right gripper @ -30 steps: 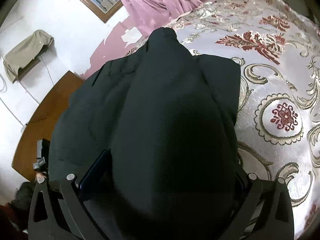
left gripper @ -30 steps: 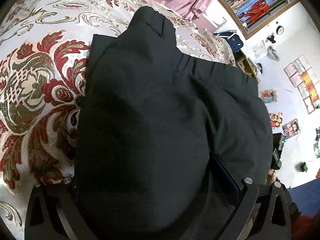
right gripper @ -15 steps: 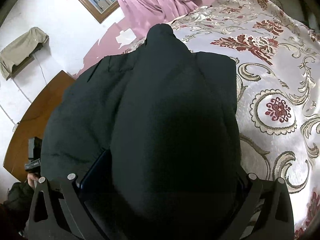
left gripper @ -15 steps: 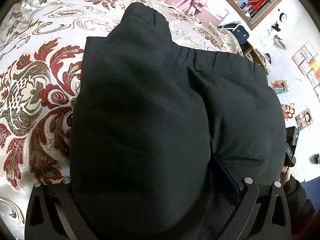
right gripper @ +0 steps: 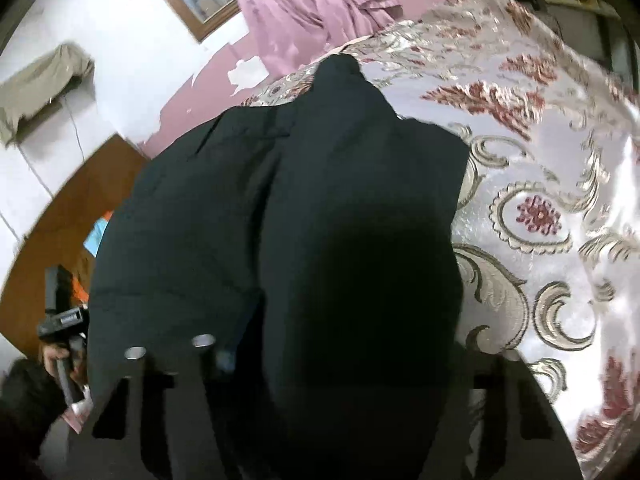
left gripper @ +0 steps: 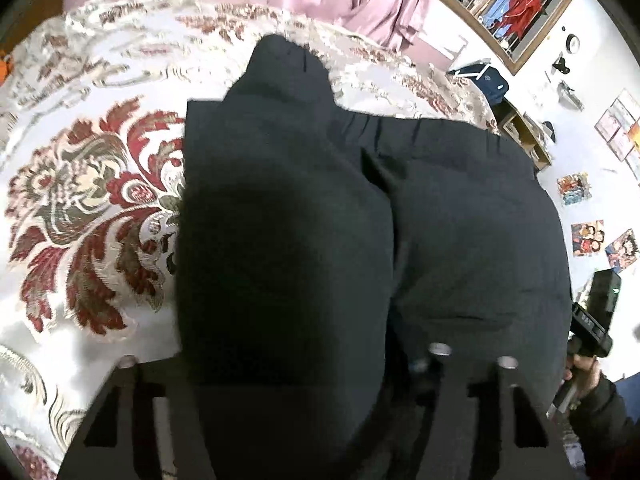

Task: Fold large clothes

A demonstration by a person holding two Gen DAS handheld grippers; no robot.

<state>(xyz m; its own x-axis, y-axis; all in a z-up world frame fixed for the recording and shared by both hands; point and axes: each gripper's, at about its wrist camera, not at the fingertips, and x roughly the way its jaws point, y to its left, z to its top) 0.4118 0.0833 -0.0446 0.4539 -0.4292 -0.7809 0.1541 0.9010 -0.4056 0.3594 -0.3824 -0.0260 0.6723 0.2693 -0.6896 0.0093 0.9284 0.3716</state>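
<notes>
Brocade bedspread (left gripper: 92, 208) with red and gold scrollwork covers the bed, pink curtains (right gripper: 304, 8) hanging beyond. On it lies a black padded jacket (left gripper: 460, 220), its near portion raised and draped over both tools, probably so one half can be carried across the other. Its long axis runs away from the person, a narrow end (right gripper: 340, 76) pointing toward the curtains. Fabric hides the left tool (left gripper: 304, 420) and right tool (right gripper: 340, 420); I cannot tell whether either is clamped.

A glossy white bedspread with red and gold floral brocade (left gripper: 80, 208) covers the bed; mauve satin curtains (right gripper: 304, 4) hang beyond it.
</notes>
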